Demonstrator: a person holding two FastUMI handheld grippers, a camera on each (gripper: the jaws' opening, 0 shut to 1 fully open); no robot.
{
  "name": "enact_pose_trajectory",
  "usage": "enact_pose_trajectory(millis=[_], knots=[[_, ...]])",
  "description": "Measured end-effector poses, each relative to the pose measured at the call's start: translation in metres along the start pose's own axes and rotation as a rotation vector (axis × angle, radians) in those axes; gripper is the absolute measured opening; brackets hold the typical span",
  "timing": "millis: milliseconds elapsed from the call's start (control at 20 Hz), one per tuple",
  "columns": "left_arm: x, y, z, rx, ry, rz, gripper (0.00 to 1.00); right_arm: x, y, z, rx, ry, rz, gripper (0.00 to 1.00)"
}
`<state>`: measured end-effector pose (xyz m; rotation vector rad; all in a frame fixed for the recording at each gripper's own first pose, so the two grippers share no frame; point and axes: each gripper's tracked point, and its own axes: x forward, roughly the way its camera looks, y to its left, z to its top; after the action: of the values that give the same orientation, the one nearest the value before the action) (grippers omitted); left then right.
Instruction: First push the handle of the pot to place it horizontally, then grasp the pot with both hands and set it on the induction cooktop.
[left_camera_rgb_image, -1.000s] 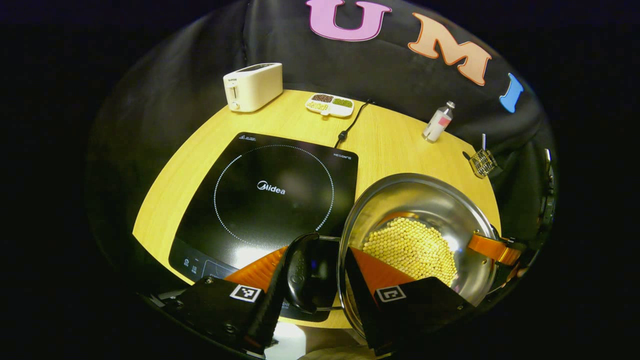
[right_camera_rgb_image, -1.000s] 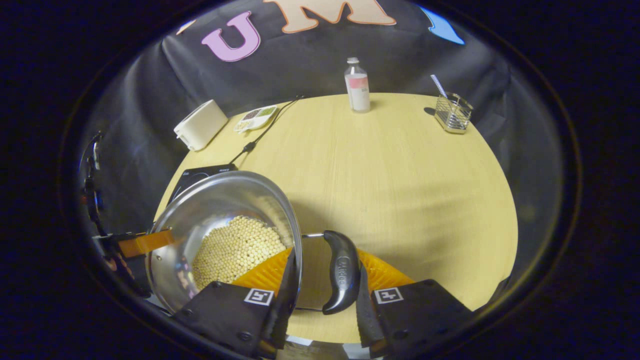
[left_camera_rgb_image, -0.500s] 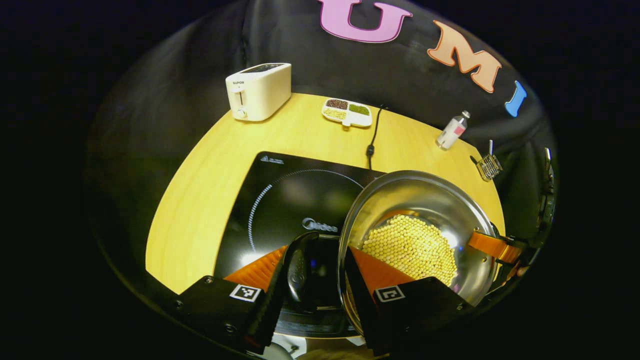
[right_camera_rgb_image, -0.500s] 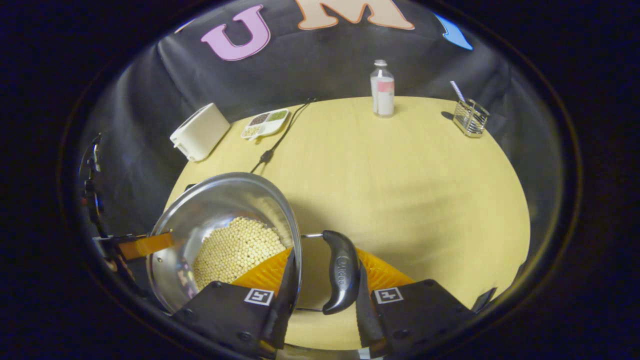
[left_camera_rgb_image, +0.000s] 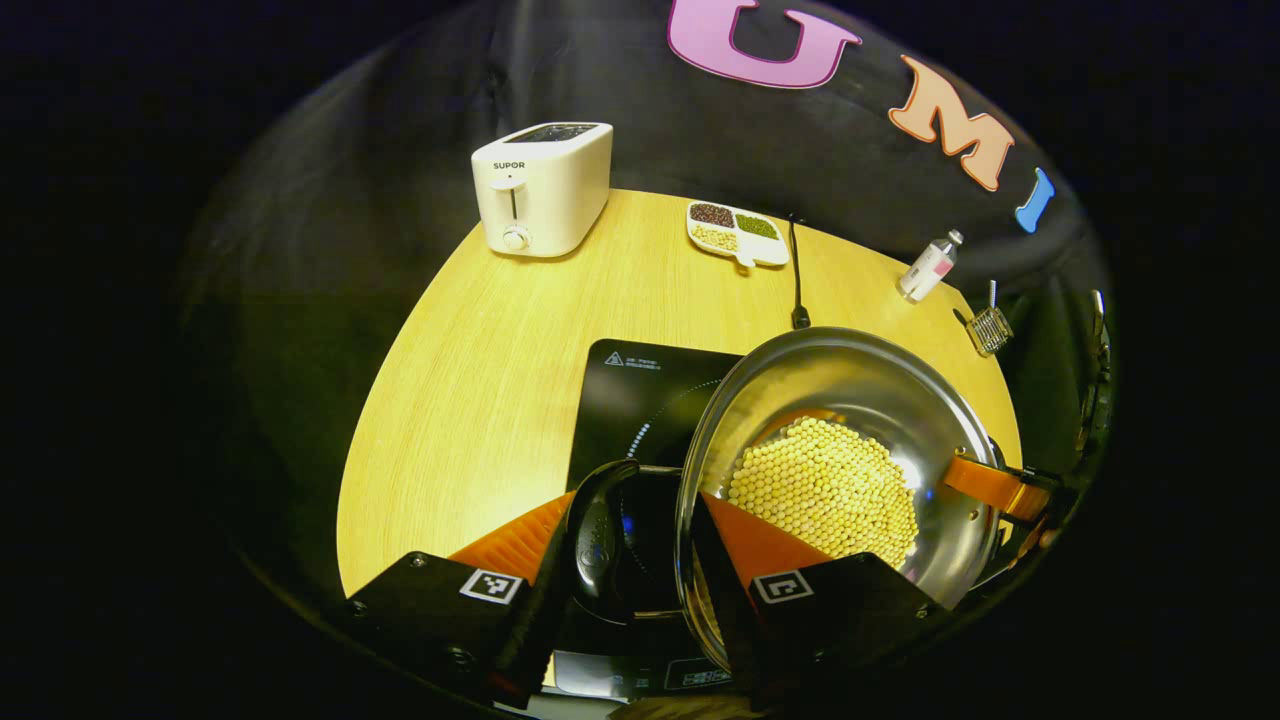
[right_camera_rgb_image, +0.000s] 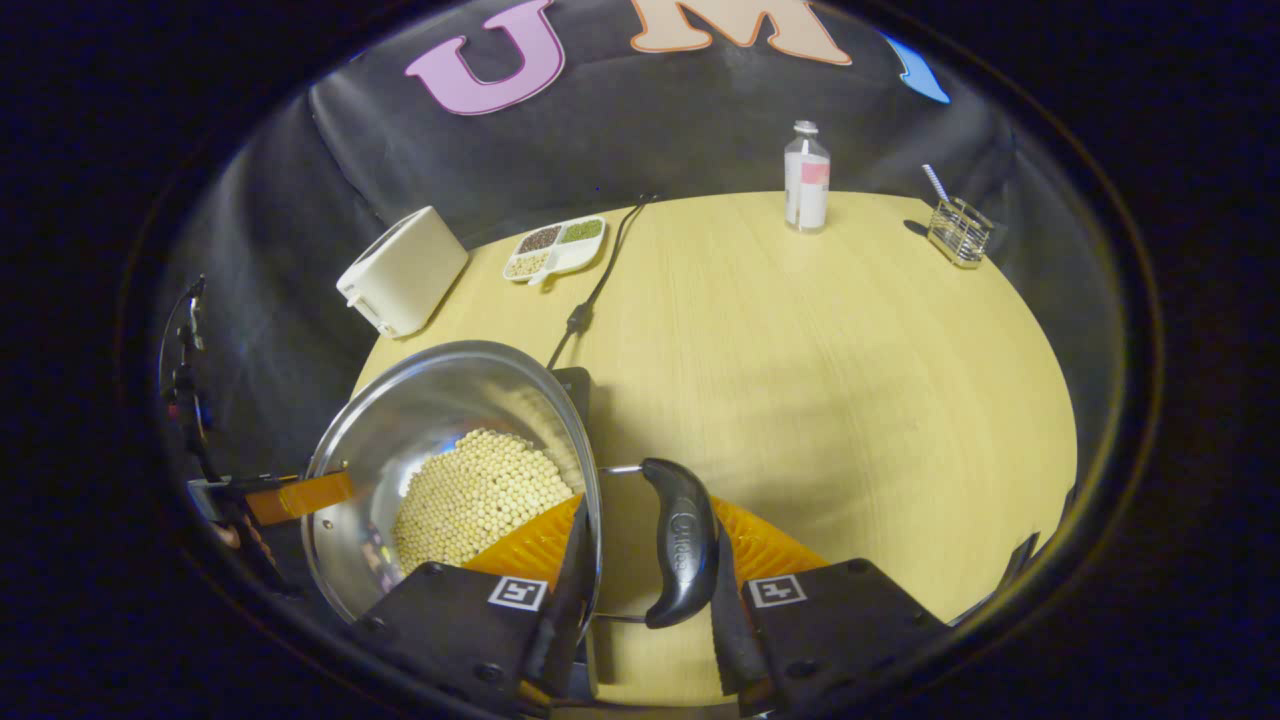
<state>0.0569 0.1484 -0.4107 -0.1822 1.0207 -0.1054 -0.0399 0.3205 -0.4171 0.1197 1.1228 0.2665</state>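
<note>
Gripping the pot (left_camera_rgb_image: 850, 400) from opposite sides, the left gripper (left_camera_rgb_image: 625, 560) and right gripper (right_camera_rgb_image: 640, 560) each have fingers clamped across rim and black side handle (left_camera_rgb_image: 597, 540), holding it above the induction cooktop (left_camera_rgb_image: 640, 385) on the table (left_camera_rgb_image: 480, 350).

The pot (left_camera_rgb_image: 860, 400) is polished metal, mirror-bright inside, with glossy black plastic handles (right_camera_rgb_image: 678, 540). The induction cooktop (left_camera_rgb_image: 640, 390) has a smooth, glassy black top. The counter (right_camera_rgb_image: 820, 340) shows pale matt wood grain. The toaster (left_camera_rgb_image: 542, 188) looks like smooth cream plastic.
</note>
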Motion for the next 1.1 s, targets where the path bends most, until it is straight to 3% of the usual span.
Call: enact_pose_trajectory(millis=[750, 1100], knots=[[0.004, 0.021, 0.008, 0.013, 0.006, -0.025, 0.70, 0.012, 0.020, -0.012, 0.064, 0.015, 0.000, 0.53], [0.000, 0.020, 0.008, -0.011, -0.003, -0.023, 0.70, 0.007, 0.018, -0.007, 0.075, -0.012, 0.000, 0.61]])
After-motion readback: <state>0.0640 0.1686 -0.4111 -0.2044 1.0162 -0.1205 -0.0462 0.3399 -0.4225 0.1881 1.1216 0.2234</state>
